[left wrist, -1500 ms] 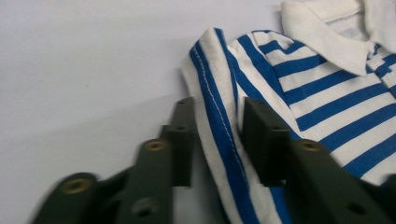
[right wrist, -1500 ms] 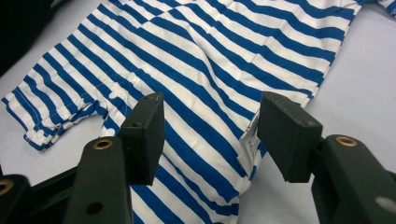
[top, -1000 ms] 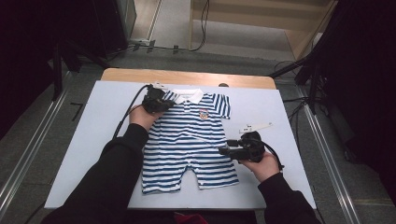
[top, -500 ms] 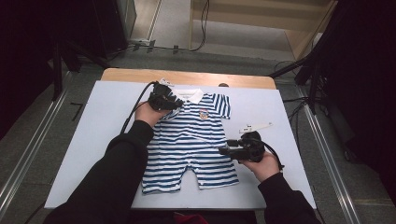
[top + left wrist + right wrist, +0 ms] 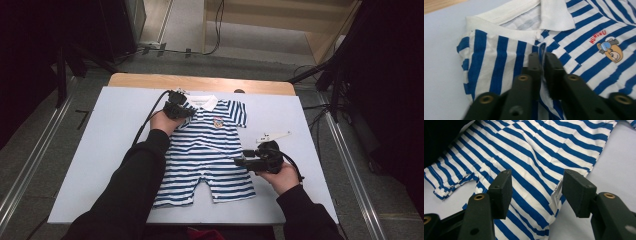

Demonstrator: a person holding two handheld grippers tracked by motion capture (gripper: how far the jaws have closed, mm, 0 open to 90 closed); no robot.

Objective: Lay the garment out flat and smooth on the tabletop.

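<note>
A blue-and-white striped baby romper (image 5: 210, 150) lies flat on the pale table (image 5: 115, 125), white collar (image 5: 554, 15) at the far end. My left gripper (image 5: 189, 111) is at the shoulder beside the collar. Its jaws have just been closing, and in the left gripper view they (image 5: 540, 58) stand shut on a raised fold of the striped cloth (image 5: 499, 62) just below the collar button. My right gripper (image 5: 240, 161) rests at the romper's right side edge. In the right gripper view it (image 5: 536, 186) is open, its pads either side of the hem (image 5: 536, 150) and a small white label (image 5: 556, 192).
A white hanger-shaped piece (image 5: 272, 135) lies on the table right of the romper, just beyond the right hand. A wooden strip (image 5: 200, 82) runs along the table's far edge. A bear logo (image 5: 610, 50) marks the chest. Dark stands and cables surround the table.
The left gripper has shifted a little to the right, from the sleeve toward the collar. The right hand and gripper have kept still.
</note>
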